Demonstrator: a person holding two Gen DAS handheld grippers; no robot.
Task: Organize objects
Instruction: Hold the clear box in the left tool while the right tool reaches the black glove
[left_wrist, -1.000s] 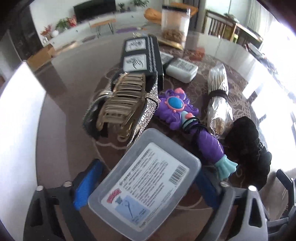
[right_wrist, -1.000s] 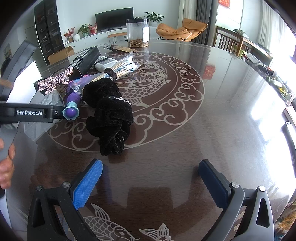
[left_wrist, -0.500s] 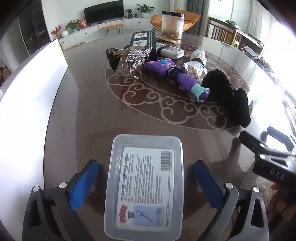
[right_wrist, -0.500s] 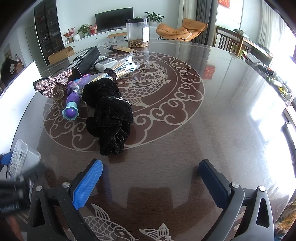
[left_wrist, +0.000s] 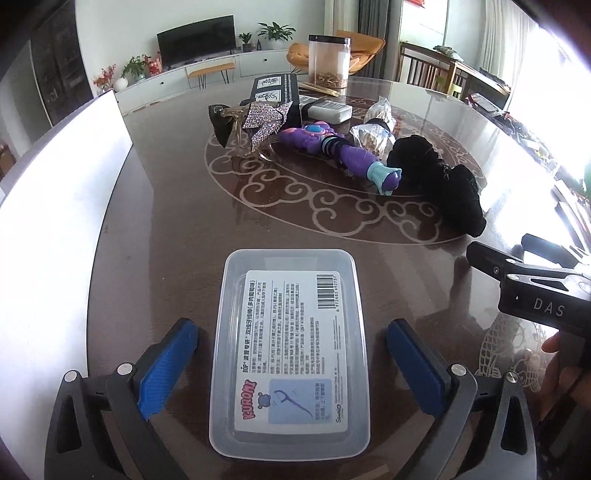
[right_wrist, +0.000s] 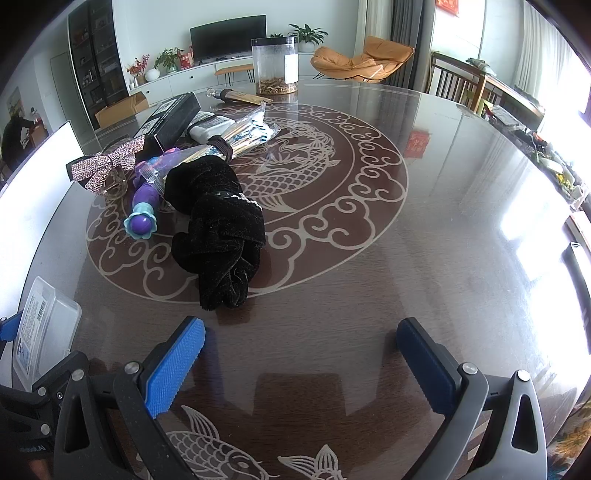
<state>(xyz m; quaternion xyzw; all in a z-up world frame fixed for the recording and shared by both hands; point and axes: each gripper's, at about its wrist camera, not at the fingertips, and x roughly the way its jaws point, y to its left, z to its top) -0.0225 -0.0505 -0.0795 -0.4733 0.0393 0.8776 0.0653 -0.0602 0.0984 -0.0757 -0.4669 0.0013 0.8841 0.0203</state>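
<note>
A clear plastic floss-pick box (left_wrist: 291, 350) lies flat on the dark table between the blue pads of my left gripper (left_wrist: 291, 369). The jaws stand wide open, with a gap on each side of the box. The same box (right_wrist: 44, 328) shows at the left edge of the right wrist view. Farther off lie a purple toy wand (left_wrist: 343, 155), a black velvet scrunchie (left_wrist: 443, 181), a rhinestone bow hair clip (left_wrist: 258, 118) and a bundled packet of sticks (left_wrist: 373, 129). My right gripper (right_wrist: 301, 365) hangs open over bare table, nothing between its fingers.
A black carton (left_wrist: 273, 92), a white packet (left_wrist: 325, 109) and a clear jar (left_wrist: 328, 59) stand at the back of the round table (right_wrist: 443, 240). A white board (left_wrist: 55, 221) runs along the left edge. The right-hand tool (left_wrist: 535, 295) is close on the right.
The left gripper carried the box away from the pile toward the near table edge, set it down flat and opened its jaws. The right gripper kept still.
</note>
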